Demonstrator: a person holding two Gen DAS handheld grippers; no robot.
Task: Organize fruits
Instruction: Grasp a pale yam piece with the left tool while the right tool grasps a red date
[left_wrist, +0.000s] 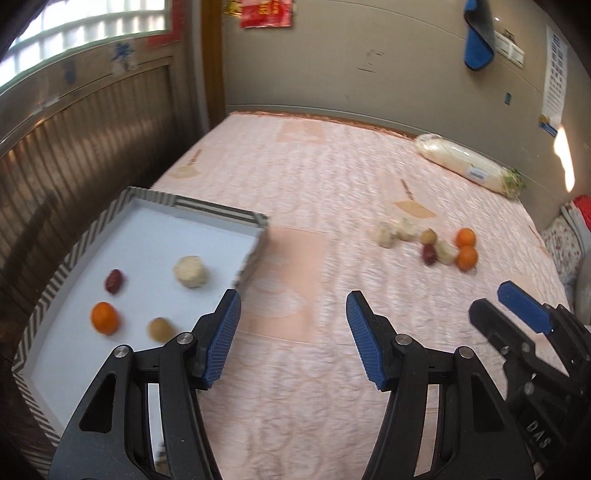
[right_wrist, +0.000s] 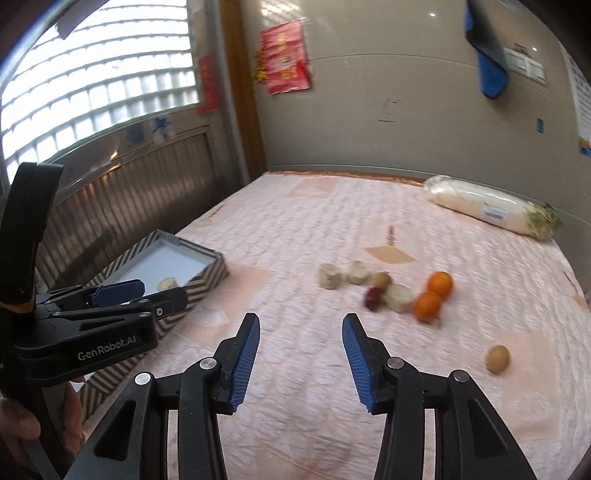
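Note:
A white tray with a chevron rim (left_wrist: 218, 212) lies at the bed's left edge. It holds an orange (left_wrist: 105, 317), a dark red fruit (left_wrist: 113, 281), a pale chunk (left_wrist: 190, 272) and a tan fruit (left_wrist: 160, 328). My left gripper (left_wrist: 293, 299) hovers just right of the tray, open with nothing between its pads. Farther right on the bed sits a cluster: two oranges (right_wrist: 439, 284), pale chunks (right_wrist: 330, 277), a red fruit (right_wrist: 373, 298) and a tan one (right_wrist: 380, 280). A lone tan fruit (right_wrist: 498, 359) lies nearer. My right gripper (right_wrist: 301, 321) is open and holds nothing, short of the cluster.
A pink quilted bed cover (right_wrist: 295, 229) fills the scene. A plastic-wrapped white vegetable (right_wrist: 487, 210) lies by the far wall. A blue cloth (right_wrist: 491, 74) hangs on that wall. A ribbed panel (left_wrist: 92, 129) runs behind the tray. A hand (right_wrist: 22, 424) grips the left tool.

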